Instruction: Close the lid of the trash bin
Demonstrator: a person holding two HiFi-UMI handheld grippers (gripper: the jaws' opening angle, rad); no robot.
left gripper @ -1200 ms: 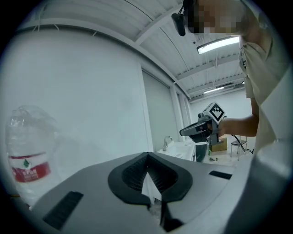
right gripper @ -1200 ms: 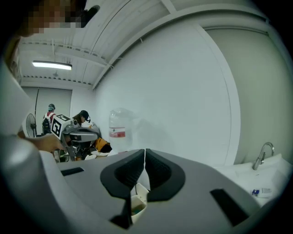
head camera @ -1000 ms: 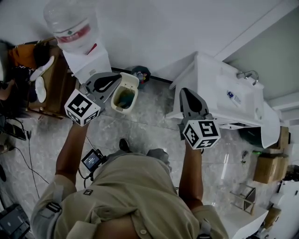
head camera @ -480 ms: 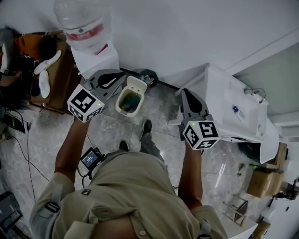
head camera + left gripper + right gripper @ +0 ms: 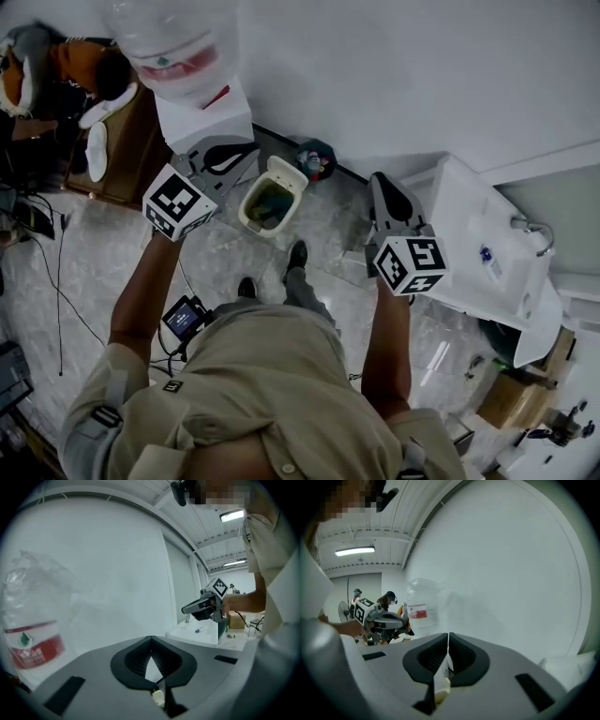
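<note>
A small cream trash bin (image 5: pixel 265 206) stands on the floor by the wall, with rubbish inside and its lid (image 5: pixel 287 172) tipped up at the back. My left gripper (image 5: pixel 253 148) hangs above and just left of the bin, apart from it, its jaws shut with nothing between them (image 5: pixel 151 640). My right gripper (image 5: pixel 379 178) is held well to the right of the bin, also shut and empty (image 5: pixel 448 634). Neither gripper view shows the bin; both look towards the white wall.
A water dispenser (image 5: pixel 202 114) with a big bottle (image 5: pixel 173 42) stands left of the bin. A small dark basket (image 5: pixel 316 159) sits behind it. At the right is a white sink cabinet (image 5: pixel 487 253). Wooden furniture (image 5: pixel 127 150) and cables (image 5: pixel 56 281) lie at the left.
The person has stepped closer to the bin, which now lies lower and nearer the middle of the head view. Both grippers kept their pose and stayed shut.
</note>
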